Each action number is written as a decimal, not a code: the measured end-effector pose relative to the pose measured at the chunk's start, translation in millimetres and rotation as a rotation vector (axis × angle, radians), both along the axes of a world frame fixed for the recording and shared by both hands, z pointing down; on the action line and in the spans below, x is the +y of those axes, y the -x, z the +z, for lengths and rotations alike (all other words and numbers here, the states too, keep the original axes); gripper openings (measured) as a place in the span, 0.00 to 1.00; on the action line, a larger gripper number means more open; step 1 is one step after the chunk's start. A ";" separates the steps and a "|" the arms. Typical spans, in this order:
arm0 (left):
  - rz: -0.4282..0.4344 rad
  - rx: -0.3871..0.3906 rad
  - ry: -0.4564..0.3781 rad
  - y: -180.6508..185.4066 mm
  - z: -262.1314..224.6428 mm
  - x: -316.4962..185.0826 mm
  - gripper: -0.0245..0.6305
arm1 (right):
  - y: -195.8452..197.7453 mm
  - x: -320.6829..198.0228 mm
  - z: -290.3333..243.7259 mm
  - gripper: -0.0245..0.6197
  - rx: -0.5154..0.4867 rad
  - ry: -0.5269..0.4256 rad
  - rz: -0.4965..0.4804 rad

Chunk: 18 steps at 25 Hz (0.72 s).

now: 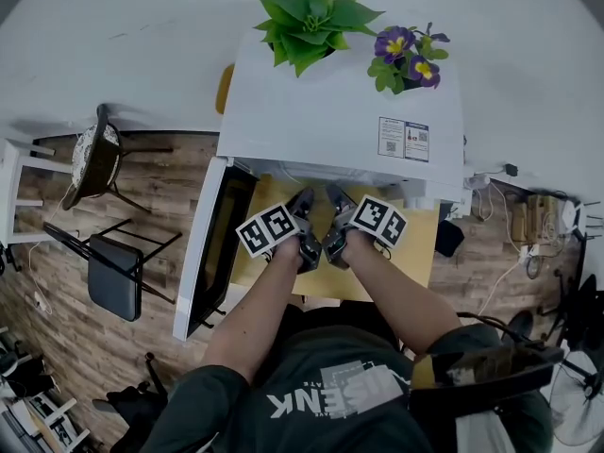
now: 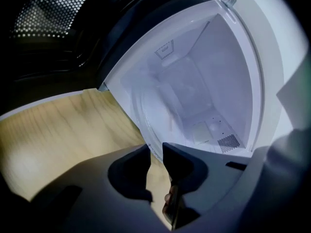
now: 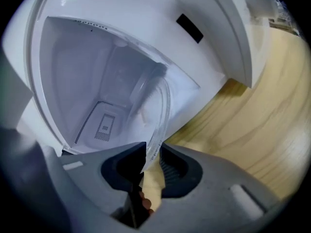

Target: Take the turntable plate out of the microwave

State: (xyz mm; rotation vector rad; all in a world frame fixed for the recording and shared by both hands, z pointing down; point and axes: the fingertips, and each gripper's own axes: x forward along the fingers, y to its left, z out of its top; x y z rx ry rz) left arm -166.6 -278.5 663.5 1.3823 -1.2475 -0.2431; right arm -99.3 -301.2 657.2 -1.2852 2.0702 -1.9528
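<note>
Turntable plate (image 3: 163, 101): in the microwave (image 1: 340, 121) mouth, I've got it.
Left gripper (image 2: 155, 152): pinching its rim.
Right gripper (image 3: 151, 152): pinching its rim.

**Shirt** (image 1: 326, 394): you wear a dark grey-green tee with short sleeves and pale block lettering on the chest.

**Left tongs** (image 2: 156, 152): grey moulded shell, dark inner pads, and a white cube (image 1: 264, 229) with black square markers.

**Right tongs** (image 3: 151, 155): same grey shell, one dark ribbed pad, and a matching marker cube (image 1: 379, 220).

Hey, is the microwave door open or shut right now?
Open. The door stands swung out sideways from the microwave, and both gripper views look straight into its white cavity.
</note>
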 end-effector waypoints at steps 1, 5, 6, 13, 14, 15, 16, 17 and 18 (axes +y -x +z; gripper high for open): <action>-0.002 0.009 0.001 -0.1 -0.1 3.1 0.15 | 0.3 2.7 -0.2 0.18 -0.007 -0.006 -0.012; -0.004 0.030 -0.001 -2.4 -0.1 17.7 0.15 | 0.4 9.7 2.4 0.22 -0.016 -0.045 -0.075; -0.003 0.029 -0.001 -2.8 -0.5 21.0 0.15 | 1.1 9.4 2.9 0.23 -0.032 -0.049 -0.078; -0.003 0.073 0.010 -10.6 -2.0 48.4 0.14 | -1.4 -0.2 1.6 0.23 -0.063 -0.128 -0.071; -0.005 0.081 0.010 -11.9 -2.0 52.0 0.14 | -1.5 0.1 1.5 0.23 -0.061 -0.142 -0.084; -0.008 0.086 0.010 -12.3 -1.9 55.2 0.14 | -1.1 1.7 1.4 0.23 -0.069 -0.151 -0.092; -0.012 0.087 0.010 -12.2 -1.7 58.1 0.14 | -0.9 4.0 1.1 0.23 -0.082 -0.154 -0.095; -0.014 0.087 0.010 -12.1 -1.3 60.5 0.14 | -1.1 6.7 0.7 0.22 -0.096 -0.153 -0.093; -0.012 0.084 0.008 -12.2 -0.8 62.6 0.14 | -2.1 9.4 0.5 0.21 -0.108 -0.150 -0.091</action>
